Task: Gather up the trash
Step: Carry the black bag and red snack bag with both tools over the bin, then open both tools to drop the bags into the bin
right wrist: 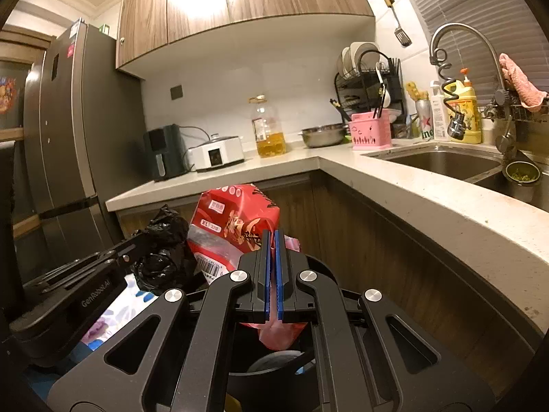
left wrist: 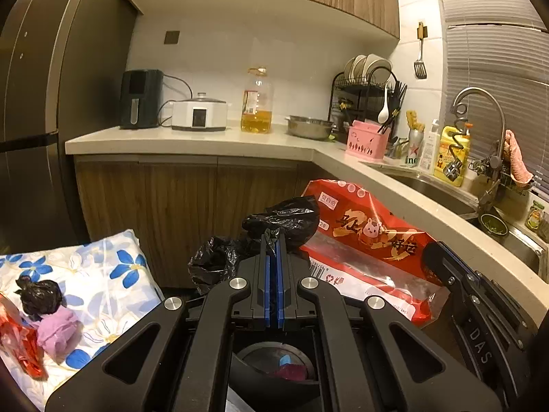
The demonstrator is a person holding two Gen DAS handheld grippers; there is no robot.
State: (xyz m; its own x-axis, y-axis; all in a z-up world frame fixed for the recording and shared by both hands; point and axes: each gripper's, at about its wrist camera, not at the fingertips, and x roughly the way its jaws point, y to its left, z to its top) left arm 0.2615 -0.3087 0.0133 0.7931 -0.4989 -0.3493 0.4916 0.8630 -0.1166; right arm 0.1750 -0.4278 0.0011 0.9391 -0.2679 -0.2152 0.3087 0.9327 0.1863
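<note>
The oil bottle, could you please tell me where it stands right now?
The oil bottle stands upright on the counter against the back wall, between the white cooker and the steel bowl.

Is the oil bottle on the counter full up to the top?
No, the oil bottle holds yellow oil only in its lower part, and the upper part looks clear and empty.

Warm dim light, glare on upper cabinets [right wrist: 195, 0], fisheye-bent edges
</note>
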